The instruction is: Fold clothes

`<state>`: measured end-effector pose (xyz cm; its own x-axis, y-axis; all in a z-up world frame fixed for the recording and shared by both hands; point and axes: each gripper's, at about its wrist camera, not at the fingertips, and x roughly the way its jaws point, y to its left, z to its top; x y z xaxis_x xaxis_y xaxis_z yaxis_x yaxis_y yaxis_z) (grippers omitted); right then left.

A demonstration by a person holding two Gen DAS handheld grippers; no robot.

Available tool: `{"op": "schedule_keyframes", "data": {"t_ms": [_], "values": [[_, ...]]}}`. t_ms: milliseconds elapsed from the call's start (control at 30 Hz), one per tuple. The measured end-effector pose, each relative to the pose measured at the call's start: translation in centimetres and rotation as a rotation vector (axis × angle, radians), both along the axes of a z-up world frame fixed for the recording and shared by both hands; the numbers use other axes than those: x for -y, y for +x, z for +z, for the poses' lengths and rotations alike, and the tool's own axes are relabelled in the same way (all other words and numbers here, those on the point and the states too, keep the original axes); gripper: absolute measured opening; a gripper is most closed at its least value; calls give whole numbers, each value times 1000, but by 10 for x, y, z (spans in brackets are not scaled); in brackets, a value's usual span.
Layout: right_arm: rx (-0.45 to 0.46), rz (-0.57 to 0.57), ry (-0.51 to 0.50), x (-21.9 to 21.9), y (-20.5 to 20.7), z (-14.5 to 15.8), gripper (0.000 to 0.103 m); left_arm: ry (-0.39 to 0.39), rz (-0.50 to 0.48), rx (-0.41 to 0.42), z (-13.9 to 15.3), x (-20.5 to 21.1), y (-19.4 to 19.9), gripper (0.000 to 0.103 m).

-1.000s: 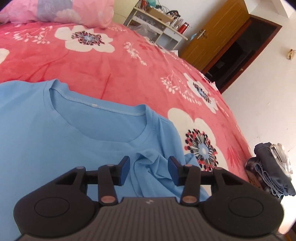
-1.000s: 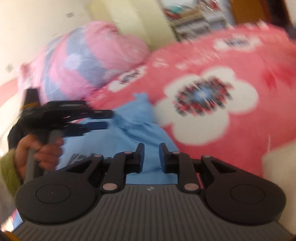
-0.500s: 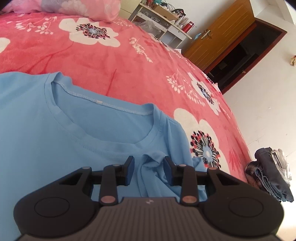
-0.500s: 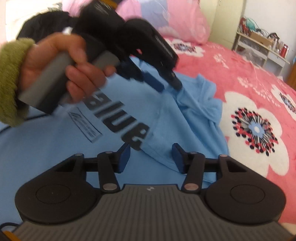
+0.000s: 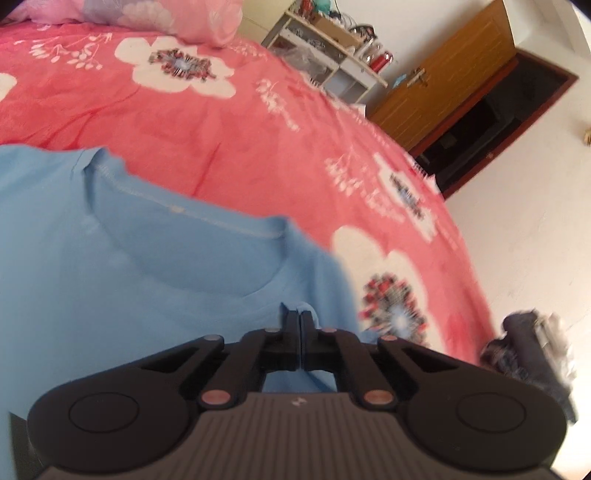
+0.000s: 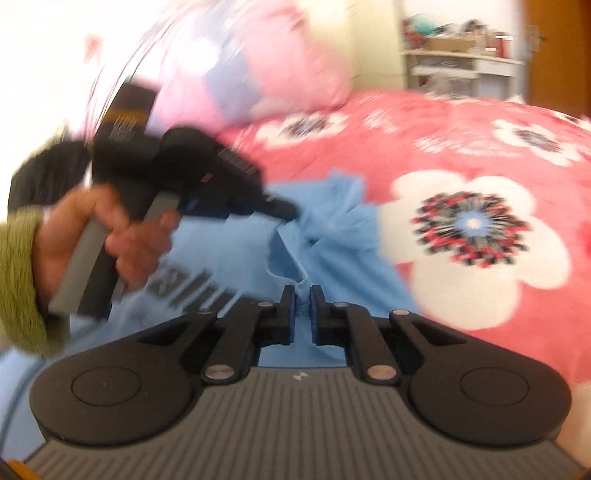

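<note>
A light blue T-shirt [image 5: 147, 295] lies on the red flowered bedspread [image 5: 258, 129], neckline facing up. In the left wrist view my left gripper [image 5: 300, 314] is shut on a bunched fold of the shirt beside the collar, near the shoulder. The right wrist view is blurred. There my right gripper [image 6: 302, 295] is shut on a raised ridge of the T-shirt [image 6: 332, 240] close to its dark printed lettering. A hand in a green cuff holds the left gripper [image 6: 288, 214] just beyond, its tips pinching the crumpled sleeve.
A pink pillow [image 5: 166, 14] lies at the head of the bed. A white shelf [image 5: 325, 48] and a wooden door [image 5: 454, 62] stand behind the bed. A pile of dark clothes [image 5: 528, 350] sits on the floor at the right.
Both grippers were open half a second ago and have now shut on the shirt. The right gripper moved in close beside the left one near the sleeve.
</note>
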<state>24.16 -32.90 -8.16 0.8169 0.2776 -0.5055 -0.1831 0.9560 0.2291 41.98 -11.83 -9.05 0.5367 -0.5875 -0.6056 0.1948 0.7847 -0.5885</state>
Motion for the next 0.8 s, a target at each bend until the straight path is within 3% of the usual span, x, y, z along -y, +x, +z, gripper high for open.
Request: {"op": "schedule_keyframes", "data": {"t_ms": [200, 333, 567, 800], "values": [[131, -267, 190, 60, -28, 11, 6, -48, -30, 74, 40, 70, 11, 1], [188, -399, 196, 79, -42, 5, 6, -15, -102, 121, 46, 137, 17, 1], [204, -556, 130, 97, -49, -11, 6, 100, -243, 161, 20, 231, 19, 1], [109, -671, 132, 116, -37, -36, 6, 220, -333, 160, -19, 293, 16, 1]]}}
